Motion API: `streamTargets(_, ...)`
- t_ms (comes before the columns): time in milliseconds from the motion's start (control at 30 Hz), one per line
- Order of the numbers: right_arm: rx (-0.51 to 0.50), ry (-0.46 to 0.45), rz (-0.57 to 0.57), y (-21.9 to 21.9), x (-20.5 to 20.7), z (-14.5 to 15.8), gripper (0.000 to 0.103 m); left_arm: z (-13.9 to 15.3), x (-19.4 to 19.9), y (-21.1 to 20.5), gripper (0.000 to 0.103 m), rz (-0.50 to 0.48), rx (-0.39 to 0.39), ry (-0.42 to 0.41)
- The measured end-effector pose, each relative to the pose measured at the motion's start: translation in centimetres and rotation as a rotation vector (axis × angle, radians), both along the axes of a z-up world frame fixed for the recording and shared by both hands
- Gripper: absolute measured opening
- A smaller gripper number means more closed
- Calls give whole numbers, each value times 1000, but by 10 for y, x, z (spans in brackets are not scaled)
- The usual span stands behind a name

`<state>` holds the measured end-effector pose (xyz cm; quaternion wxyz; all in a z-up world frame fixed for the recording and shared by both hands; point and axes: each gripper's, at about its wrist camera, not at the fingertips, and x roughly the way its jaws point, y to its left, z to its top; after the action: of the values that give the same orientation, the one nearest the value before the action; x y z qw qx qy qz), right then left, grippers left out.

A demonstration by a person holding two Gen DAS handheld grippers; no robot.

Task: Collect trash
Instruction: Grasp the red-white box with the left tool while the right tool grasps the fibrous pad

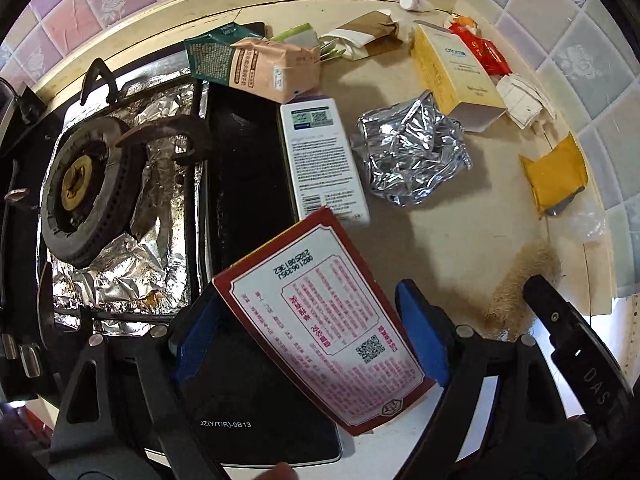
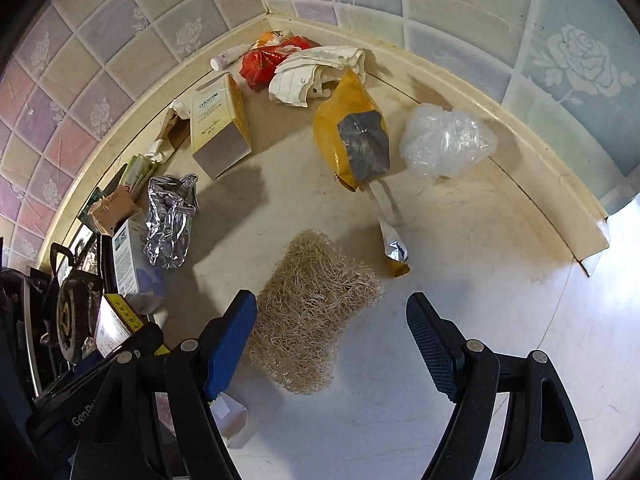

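Observation:
My left gripper (image 1: 310,328) is shut on a red-and-white printed box (image 1: 320,320) and holds it above the stove's edge. My right gripper (image 2: 332,340) is open over the counter, its blue pads on either side of a tan loofah scrubber (image 2: 312,316), which also shows in the left wrist view (image 1: 520,284). Trash lies on the counter: a crumpled silver foil bag (image 1: 412,156), a white-and-blue box (image 1: 324,160), a yellow box (image 1: 452,68), a yellow pouch (image 2: 352,132), a clear plastic wad (image 2: 444,140), a red wrapper (image 2: 268,60).
A gas stove (image 1: 92,184) lined with foil fills the left. A pink carton (image 1: 272,68) and brown paper bag (image 1: 372,32) lie at the back. A small white bottle (image 2: 228,56) rests in the corner. Tiled walls (image 2: 440,8) enclose the counter.

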<state>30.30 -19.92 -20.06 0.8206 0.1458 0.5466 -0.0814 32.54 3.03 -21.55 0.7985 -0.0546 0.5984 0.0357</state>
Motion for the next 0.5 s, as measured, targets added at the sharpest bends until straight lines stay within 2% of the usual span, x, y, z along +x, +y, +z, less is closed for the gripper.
streamTargets(67, 3, 1, 0, 1, 1, -1, 78, -2, -1, -1, 82, 3, 0, 0)
streamTargets(233, 55, 19, 5, -2, -6, -3, 66, -2, -6, 0, 81, -16, -10, -4)
streamTargets(267, 76, 31, 7, -3, -7, -6, 58, -3, -6, -2, 80, -25, -11, -7)
streamTargets(300, 85, 53, 7, -3, -7, -9, 45, -3, -6, -3, 79, -35, -12, -11)
streamTargets(367, 97, 76, 7, -4, -8, -15, 45, -1, -12, -1, 76, -51, -19, -17)
streamTargets(500, 104, 48, -5, -2, -14, -14, 40, 1, -18, 1, 67, -73, -47, -16)
